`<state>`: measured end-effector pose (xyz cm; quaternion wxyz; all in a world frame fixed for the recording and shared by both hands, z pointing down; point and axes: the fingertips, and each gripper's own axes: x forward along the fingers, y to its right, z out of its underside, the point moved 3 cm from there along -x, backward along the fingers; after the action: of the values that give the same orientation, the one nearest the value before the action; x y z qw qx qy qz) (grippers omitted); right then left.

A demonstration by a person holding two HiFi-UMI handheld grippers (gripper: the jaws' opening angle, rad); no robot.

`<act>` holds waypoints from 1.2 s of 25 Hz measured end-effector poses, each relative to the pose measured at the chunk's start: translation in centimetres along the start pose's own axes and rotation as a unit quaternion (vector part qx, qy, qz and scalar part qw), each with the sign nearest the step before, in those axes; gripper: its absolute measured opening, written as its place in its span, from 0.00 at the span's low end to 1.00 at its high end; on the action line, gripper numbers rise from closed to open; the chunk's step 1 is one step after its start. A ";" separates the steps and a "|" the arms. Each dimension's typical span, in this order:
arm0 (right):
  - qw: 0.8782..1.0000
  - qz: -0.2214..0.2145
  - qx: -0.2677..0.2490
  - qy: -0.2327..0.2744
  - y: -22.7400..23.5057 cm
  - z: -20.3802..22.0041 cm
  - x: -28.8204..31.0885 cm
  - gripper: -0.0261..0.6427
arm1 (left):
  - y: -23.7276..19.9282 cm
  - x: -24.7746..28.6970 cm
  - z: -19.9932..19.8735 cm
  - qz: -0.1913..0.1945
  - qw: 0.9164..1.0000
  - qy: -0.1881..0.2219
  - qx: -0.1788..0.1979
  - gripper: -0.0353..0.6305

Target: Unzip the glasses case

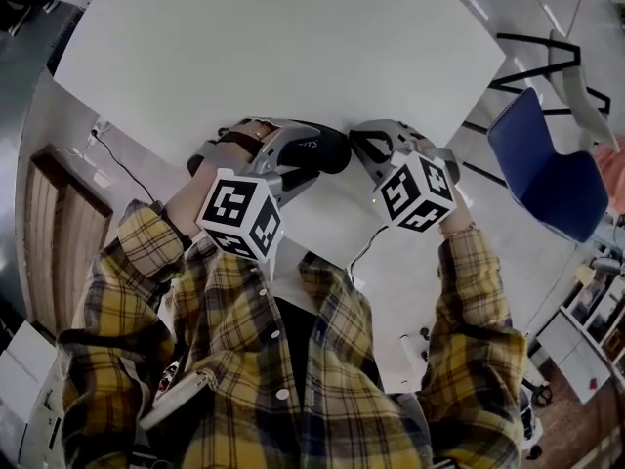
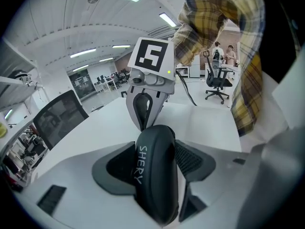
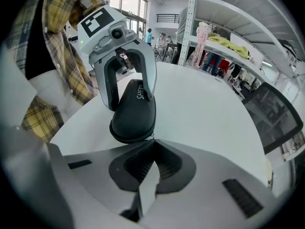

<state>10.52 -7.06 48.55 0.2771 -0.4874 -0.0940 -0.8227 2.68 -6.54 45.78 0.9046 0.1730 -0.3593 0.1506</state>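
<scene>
A black glasses case (image 1: pixel 320 150) marked "SHERY" is held just above the near edge of the white table (image 1: pixel 273 47). My left gripper (image 2: pixel 157 163) is shut on the case (image 2: pixel 153 171), its pads pressing both long sides. From the right gripper view the same case (image 3: pixel 133 111) hangs tilted in the left gripper (image 3: pixel 127 73). My right gripper (image 3: pixel 152 140) is shut, its tips meeting at the case's lower end on the small metal zipper pull (image 3: pixel 151 136). In the head view the right gripper (image 1: pixel 363 149) sits right beside the case's end.
A blue chair (image 1: pixel 547 179) stands to the right of the table. A shelving rack (image 3: pixel 224 42) with clothes and people beyond it stands behind the table. The person's plaid sleeves (image 1: pixel 479 301) flank both grippers.
</scene>
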 end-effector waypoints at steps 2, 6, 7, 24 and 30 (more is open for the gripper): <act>1.000 0.005 0.006 -0.001 -0.2 -0.1 -0.2 0.04 | 0.0 -0.1 0.1 -0.001 1.000 -0.003 -0.018 0.44; 0.998 0.042 0.053 -0.005 -1.3 0.6 -1.2 0.04 | -1.1 -1.2 -0.2 -0.010 0.996 -0.003 -0.085 0.47; 0.996 0.056 0.072 -0.006 -1.8 1.0 -1.6 0.04 | -1.6 -1.8 -0.5 -0.016 0.994 0.008 -0.112 0.47; 0.915 0.129 0.379 0.057 -12.2 -2.9 -0.4 0.04 | -0.5 -5.3 3.3 -0.018 0.796 0.028 -0.604 0.56; 0.932 0.107 0.341 0.060 -11.8 -5.2 0.5 0.04 | -1.2 -4.7 4.8 -0.108 0.814 -0.016 -0.570 0.57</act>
<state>-0.07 0.33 47.69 0.5183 -0.3207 -0.2994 -0.7341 -2.95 -10.27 45.51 0.8456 -0.3337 -0.3745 -0.1827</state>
